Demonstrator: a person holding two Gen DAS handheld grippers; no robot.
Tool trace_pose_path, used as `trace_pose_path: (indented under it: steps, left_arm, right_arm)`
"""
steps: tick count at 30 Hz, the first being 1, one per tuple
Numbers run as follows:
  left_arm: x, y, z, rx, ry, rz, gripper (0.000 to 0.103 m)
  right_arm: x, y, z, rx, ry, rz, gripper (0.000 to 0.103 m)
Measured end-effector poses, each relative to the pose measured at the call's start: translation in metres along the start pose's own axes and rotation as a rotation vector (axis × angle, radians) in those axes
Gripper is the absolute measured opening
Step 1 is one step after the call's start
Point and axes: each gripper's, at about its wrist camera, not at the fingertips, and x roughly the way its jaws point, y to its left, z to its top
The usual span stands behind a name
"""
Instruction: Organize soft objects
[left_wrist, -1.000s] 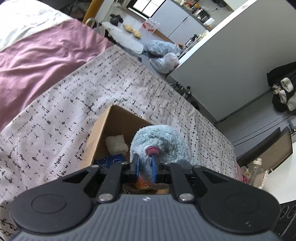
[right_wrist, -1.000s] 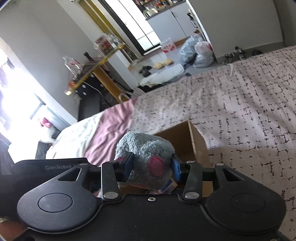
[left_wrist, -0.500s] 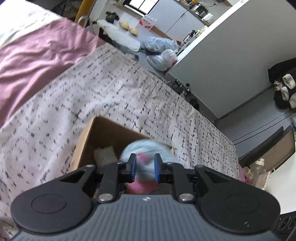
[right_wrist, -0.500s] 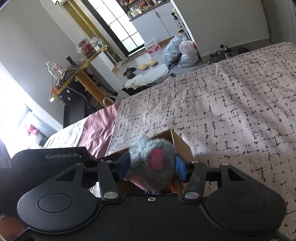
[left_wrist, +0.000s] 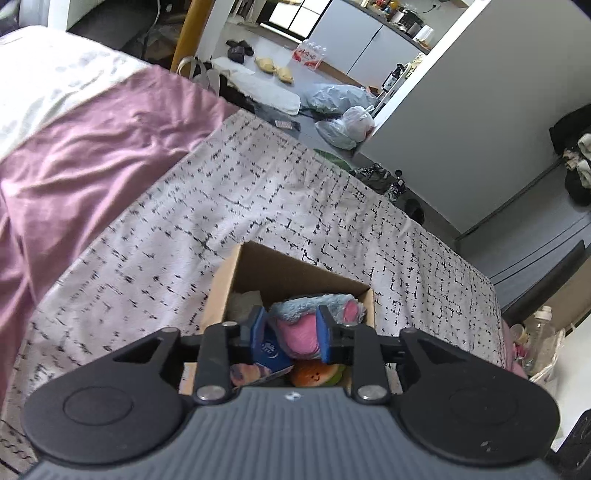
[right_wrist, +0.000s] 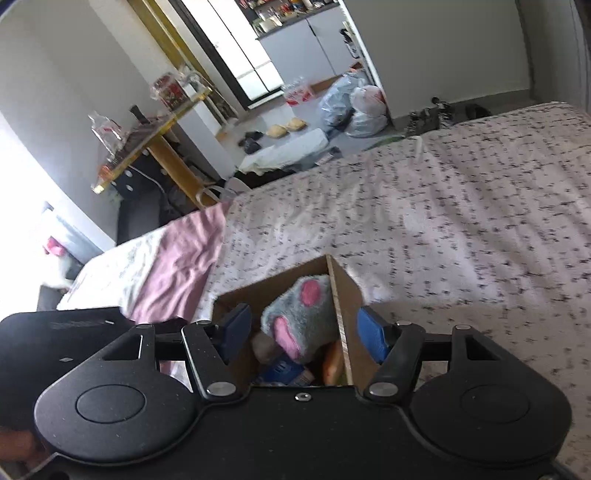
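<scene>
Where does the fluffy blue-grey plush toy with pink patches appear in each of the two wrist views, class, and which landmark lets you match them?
Left wrist view: the fluffy blue-grey plush toy sits low and centre, inside the brown cardboard box, seen between the left gripper fingers.
Right wrist view: the toy sits low and centre, in the box.
Shared landmark: the white plastic bag on the floor.

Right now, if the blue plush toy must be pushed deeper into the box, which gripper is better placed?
Left gripper, probably: its fingers frame the blue plush toy in the cardboard box. The right gripper straddles the box wall.
</scene>
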Motion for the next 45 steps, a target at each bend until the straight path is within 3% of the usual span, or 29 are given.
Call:
trace_pose_path:
  steps: [2,5,11,20,25,37,45]
  left_arm:
    - [-0.010,-0.004,-0.001,0.022,-0.005,0.008,0.044]
    - [-0.024,-0.009,-0.006,0.046,-0.009,0.021,0.054]
    - [-0.049,-0.018,-0.020,0.099,-0.025,0.020,0.076]
    - [-0.088,-0.040,-0.033,0.223,-0.042,0.073,0.094]
    - [-0.113,-0.052,-0.041,0.275,-0.059,0.074,0.101]
    - [-0.161,-0.066,-0.065,0.323,-0.098,0.057,0.103]
    - [-0.187,-0.070,-0.091,0.359,-0.130,0.047,0.103]
  right_arm:
    - [-0.008,-0.002,0.000,0.003,0.010,-0.004,0.064]
    - [-0.021,-0.004,-0.002,-0.001,0.010,-0.005,0.066]
    - [-0.052,0.000,-0.005,-0.034,-0.022,-0.016,0.081]
    - [-0.093,0.007,-0.003,-0.085,-0.053,-0.052,0.103]
    - [-0.117,0.003,0.000,-0.079,-0.062,-0.081,0.103]
    - [-0.177,0.000,-0.006,-0.123,-0.082,-0.138,0.103]
    - [-0.223,0.002,-0.013,-0.179,-0.140,-0.170,0.103]
